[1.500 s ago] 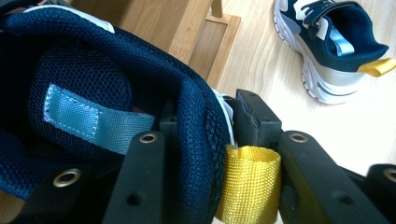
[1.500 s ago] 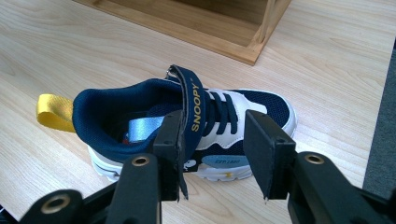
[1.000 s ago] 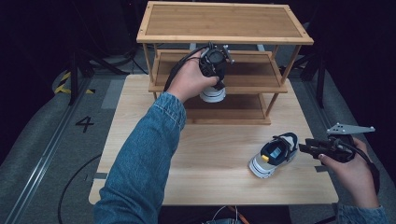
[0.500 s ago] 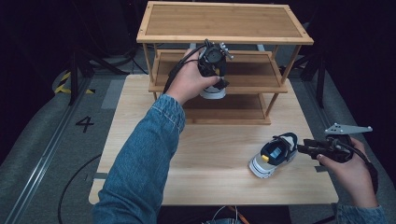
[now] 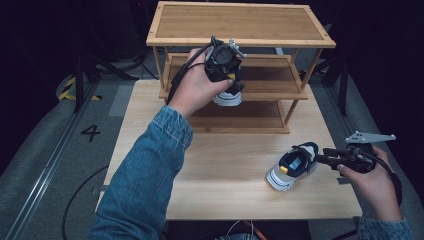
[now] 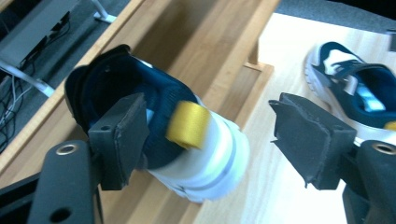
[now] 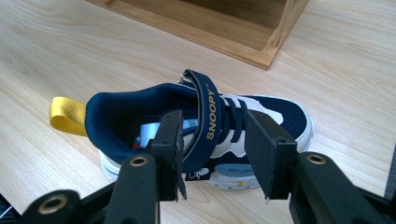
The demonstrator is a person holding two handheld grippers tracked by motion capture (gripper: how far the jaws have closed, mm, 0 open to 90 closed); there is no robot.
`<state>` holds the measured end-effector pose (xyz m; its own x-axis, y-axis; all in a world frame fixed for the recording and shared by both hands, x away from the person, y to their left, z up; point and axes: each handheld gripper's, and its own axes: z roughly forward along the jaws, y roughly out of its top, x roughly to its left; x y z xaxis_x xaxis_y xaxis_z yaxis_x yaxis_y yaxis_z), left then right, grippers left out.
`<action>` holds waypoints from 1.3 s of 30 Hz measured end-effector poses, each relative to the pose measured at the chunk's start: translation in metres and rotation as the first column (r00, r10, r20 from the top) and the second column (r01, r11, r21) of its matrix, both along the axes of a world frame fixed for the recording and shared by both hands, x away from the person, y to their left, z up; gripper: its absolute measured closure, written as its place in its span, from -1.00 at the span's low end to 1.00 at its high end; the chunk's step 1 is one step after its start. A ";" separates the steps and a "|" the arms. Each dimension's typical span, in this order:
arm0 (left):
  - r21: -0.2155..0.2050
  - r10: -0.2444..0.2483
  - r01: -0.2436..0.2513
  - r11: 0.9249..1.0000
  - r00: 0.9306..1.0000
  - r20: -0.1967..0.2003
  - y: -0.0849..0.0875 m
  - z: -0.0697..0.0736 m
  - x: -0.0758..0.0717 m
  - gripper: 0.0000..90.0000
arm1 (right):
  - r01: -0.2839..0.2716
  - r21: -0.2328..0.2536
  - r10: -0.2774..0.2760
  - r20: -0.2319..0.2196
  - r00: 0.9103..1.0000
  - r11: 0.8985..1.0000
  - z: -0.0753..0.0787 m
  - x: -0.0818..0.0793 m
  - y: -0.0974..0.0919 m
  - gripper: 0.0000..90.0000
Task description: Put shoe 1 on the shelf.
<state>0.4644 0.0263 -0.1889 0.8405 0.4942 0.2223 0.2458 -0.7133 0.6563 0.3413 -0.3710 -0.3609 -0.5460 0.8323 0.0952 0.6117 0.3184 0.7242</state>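
left gripper (image 6: pixel 210 140): jaws just opened, released navy-and-white child's sneaker (image 6: pixel 187 140) on wooden rack's middle shelf (image 5: pixel 270 85) | right gripper (image 7: pixel 212 154): jaws astride matching sneaker's (image 7: pixel 201 135) strap on right of desk (image 5: pixel 225 165), grip uncertain

Left claw (image 5: pixel 231 82) raised on an outstretched arm, jaws just opened wide, right claw (image 5: pixel 320 158) low, jaws parted.

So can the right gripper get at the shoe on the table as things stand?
Probably yes: the right gripper has its jaws astride the shoe's strap side, with nothing between them.
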 end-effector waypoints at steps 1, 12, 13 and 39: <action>-0.002 0.002 -0.002 1.000 1.000 -0.002 0.001 0.001 -0.003 -0.39 | 0.000 0.000 0.000 0.001 1.000 1.000 0.000 0.000 0.000 0.30; 0.016 0.016 -0.015 1.000 0.999 -0.028 0.006 -0.018 -0.030 0.44 | -0.010 -0.004 0.010 0.000 1.000 1.000 -0.001 0.001 0.004 0.30; 0.003 0.022 -0.021 1.000 1.000 -0.022 0.006 -0.023 -0.029 0.51 | -0.010 -0.004 0.010 -0.001 1.000 1.000 -0.001 0.001 0.004 0.30; -0.088 0.176 -0.177 0.980 0.984 -0.013 -0.001 -0.071 0.028 0.46 | -0.025 -0.001 0.025 0.004 1.000 1.000 -0.002 0.002 0.006 0.29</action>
